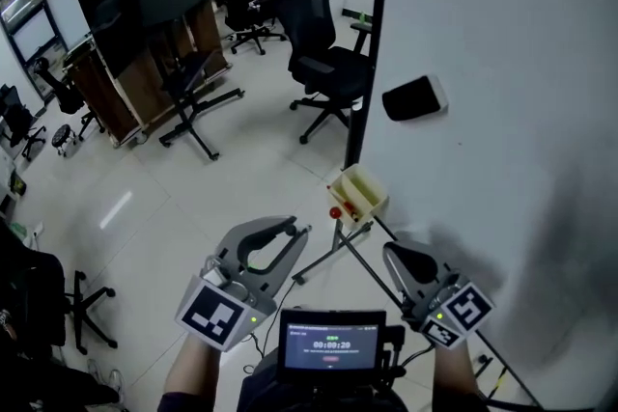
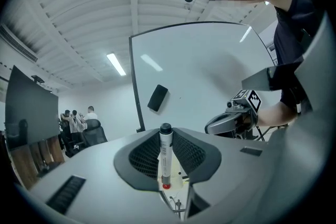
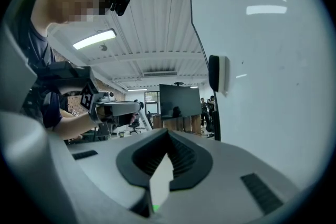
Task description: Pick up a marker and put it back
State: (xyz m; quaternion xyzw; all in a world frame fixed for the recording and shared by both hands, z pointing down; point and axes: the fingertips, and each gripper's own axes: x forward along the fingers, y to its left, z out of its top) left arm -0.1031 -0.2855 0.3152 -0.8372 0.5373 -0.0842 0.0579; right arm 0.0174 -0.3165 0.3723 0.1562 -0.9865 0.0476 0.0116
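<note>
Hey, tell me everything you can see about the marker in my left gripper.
The marker is a slim white barrel, plastic by the look, with a black cap at its top end. It stands upright between the jaws of the left gripper, whose dark ribbed pads close on it from both sides, the cap poking above them. A red spot shows at its lower end; whether that belongs to the marker is unclear. Nothing else touches it.
</note>
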